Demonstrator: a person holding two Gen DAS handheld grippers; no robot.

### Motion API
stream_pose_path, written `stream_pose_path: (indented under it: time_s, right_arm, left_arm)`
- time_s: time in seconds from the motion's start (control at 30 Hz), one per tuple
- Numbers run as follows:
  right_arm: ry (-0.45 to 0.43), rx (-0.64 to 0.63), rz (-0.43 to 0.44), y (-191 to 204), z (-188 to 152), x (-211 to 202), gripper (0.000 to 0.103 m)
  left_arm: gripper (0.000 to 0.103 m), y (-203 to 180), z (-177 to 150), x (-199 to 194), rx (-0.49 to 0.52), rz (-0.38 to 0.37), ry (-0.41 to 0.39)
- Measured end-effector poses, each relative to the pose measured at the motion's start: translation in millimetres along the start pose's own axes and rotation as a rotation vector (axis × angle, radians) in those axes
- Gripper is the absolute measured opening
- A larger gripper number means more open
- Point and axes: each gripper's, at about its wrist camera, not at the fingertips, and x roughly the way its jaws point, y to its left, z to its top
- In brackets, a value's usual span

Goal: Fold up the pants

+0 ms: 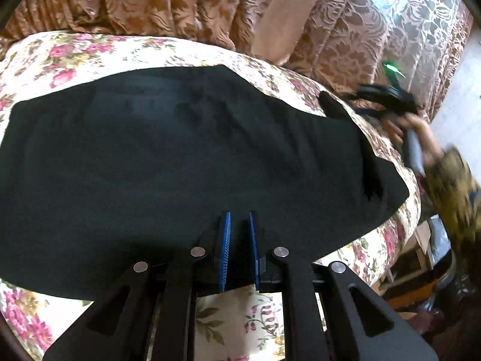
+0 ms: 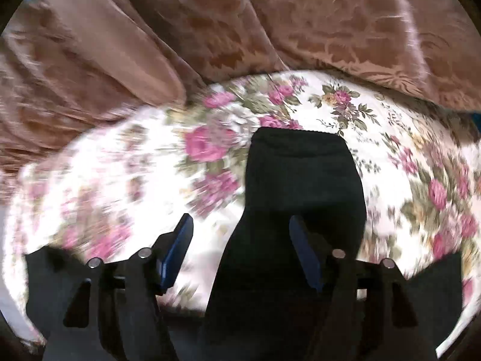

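Black pants (image 1: 186,156) lie spread flat across a floral bedspread (image 1: 75,51). My left gripper (image 1: 239,219) hovers over their near edge, its blue pads close together with a narrow gap and nothing between them. My right gripper (image 2: 240,225) is open and empty; a narrow black pant leg end (image 2: 300,174) runs between and beyond its fingers over the floral bedspread (image 2: 120,180). The right gripper also shows in the left wrist view (image 1: 387,96), held in a hand at the pants' far right end. The right wrist view is blurred by motion.
Brown patterned curtains (image 1: 180,3) hang behind the bed, and they also show in the right wrist view (image 2: 270,15). The bed's right edge drops to a floor with clutter (image 1: 427,258).
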Motion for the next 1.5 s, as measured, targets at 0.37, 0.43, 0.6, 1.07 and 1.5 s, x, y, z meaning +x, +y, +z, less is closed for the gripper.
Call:
stream_pose_path:
  time_s: [0.37,0.43,0.6,1.07,1.5]
  right_arm:
    - [0.063,-0.038,-0.107,-17.0,6.3,32.6,0.006]
    - [-0.015,0.016,-0.032,-33.7,1.2,0.9,0.006]
    - [-0.198,0.164,0.116,-84.3,-21.0,-79.0,0.006]
    - [-0.224,0.596,0.244,-233.5,-172.1,-103.0,0.006]
    - [-0.266,0.732,0.238,-284.8,-198.6,-96.8,0.040]
  left_arm:
    - [0.032,-34.6,9.5,15.3,0.091,-0.103,0.031]
    - [0.032,-51.1,12.4,18.9,0.138,-0.132,0.031]
    - [0.052,-107.1,14.0,29.9,0.285,-0.236,0.046]
    - [0.052,-188.0,-16.1,96.3,0.522,-0.242,0.188]
    - [0.029,-182.3,-11.9,113.4,0.512,-0.188,0.193]
